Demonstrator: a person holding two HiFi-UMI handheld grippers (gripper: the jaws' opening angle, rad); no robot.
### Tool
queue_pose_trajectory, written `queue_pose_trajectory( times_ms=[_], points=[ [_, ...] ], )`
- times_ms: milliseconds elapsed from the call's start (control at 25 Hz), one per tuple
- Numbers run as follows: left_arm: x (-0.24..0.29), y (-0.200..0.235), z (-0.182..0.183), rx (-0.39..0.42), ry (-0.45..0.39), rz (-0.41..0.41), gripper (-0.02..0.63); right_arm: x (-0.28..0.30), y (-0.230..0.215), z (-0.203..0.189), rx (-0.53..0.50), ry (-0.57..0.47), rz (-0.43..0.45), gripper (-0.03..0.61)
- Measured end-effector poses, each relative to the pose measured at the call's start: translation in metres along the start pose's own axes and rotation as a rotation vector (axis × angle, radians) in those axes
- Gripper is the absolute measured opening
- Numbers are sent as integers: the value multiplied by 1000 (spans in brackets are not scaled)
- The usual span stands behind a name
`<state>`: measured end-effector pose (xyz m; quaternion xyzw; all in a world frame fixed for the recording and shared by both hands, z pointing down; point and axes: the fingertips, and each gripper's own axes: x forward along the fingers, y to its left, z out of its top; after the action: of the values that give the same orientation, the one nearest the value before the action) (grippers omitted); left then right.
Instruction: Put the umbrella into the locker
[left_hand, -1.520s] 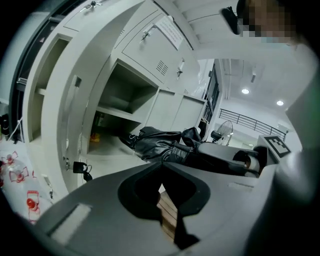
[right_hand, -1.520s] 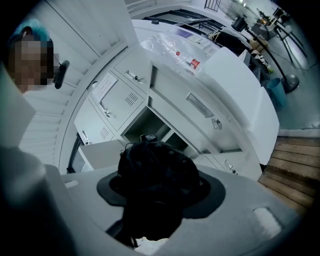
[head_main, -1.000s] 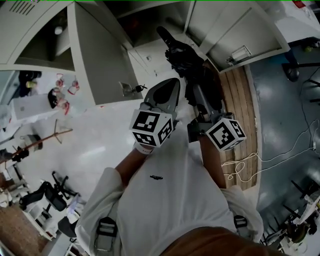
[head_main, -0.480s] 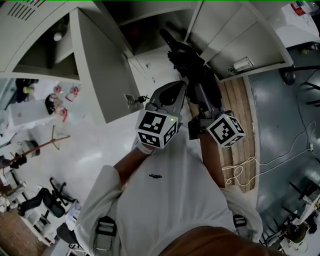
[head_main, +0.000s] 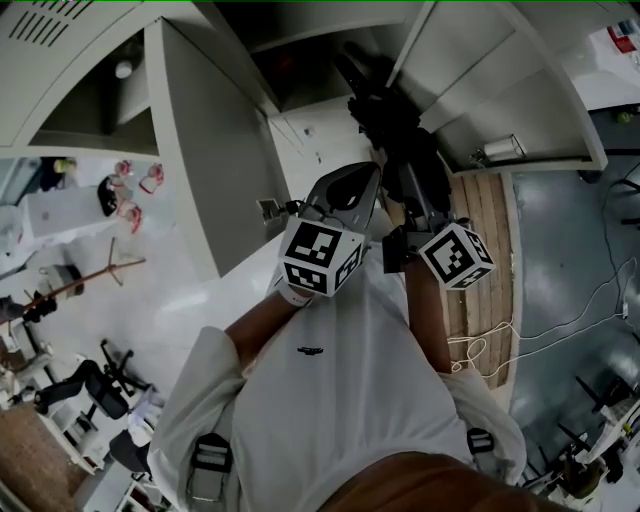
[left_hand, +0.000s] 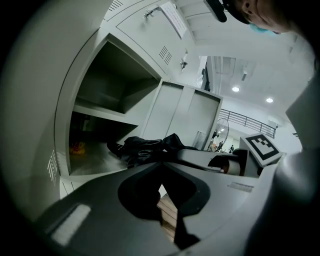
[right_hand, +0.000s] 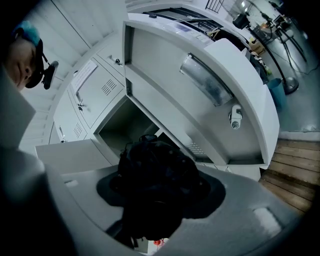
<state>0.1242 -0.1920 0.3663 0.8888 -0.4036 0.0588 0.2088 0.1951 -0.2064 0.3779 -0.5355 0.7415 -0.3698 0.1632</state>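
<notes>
Grey lockers (head_main: 215, 170) are filling the top of the head view, doors hanging open, with wooden boards (head_main: 485, 240) lying at centre right. The right tool (head_main: 415, 200) is gripping the black folded umbrella (head_main: 395, 130), jaws spread wide around it; its far end is reaching the mouth of the open compartment (head_main: 300, 75) at top centre. The left tool (head_main: 345, 190), just left of it, is sitting narrow and empty.
</notes>
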Motion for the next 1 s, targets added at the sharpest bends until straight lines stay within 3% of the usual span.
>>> queue_pose_trajectory(
  times_ms=[440, 1000],
  points=[
    [10, 24, 7, -54, -4, 93, 13, 31, -8, 0, -64, 72, -1, 253],
    [18, 38, -4, -82, 39, 136, 14, 52, -28, -16, -116, 121, -28, 255]
  ],
)
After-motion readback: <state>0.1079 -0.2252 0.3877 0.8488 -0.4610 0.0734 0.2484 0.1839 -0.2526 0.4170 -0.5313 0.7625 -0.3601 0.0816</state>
